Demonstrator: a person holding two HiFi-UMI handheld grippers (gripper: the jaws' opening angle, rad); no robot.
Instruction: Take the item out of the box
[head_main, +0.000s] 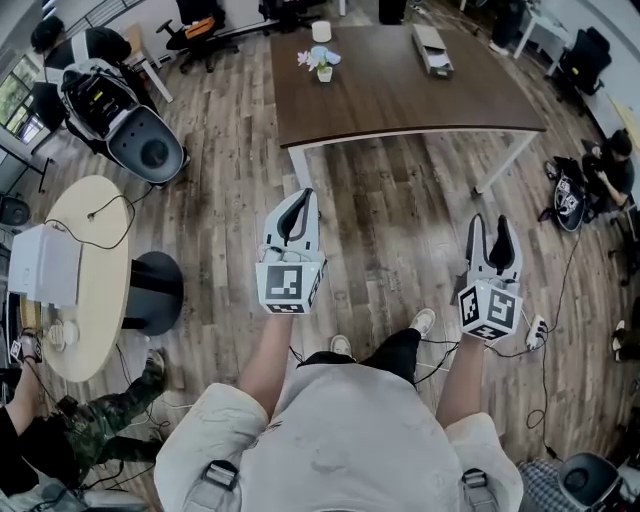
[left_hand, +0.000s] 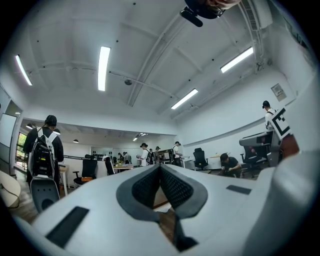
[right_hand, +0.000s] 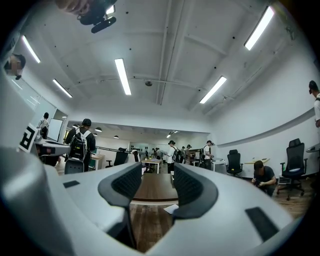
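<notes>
I hold both units over the wooden floor (head_main: 230, 170), short of the dark rectangular surface (head_main: 400, 100).

1. The left hand-held gripper (head_main: 298, 200) has its jaws pressed together. In the left gripper view the two ribbed pads meet at the tips, and nothing sits between them.
2. The right hand-held gripper (head_main: 490, 226) has its jaws spread. In the right gripper view the pads stand clearly apart. Only the near edge of the surface and the floor show through the gap, and nothing is gripped.
3. Both units point roughly level, toward the surface, with their marker cubes nearest to my body.

The box (head_main: 432, 48) lies flat on the far right part of the surface, well apart from both units. It is grey and elongated. I cannot tell its contents because it appears too small in the head view.

A small flower pot (head_main: 323, 62) and a white cup (head_main: 321, 31) stand near the far middle of the surface, to the left of the box.
</notes>
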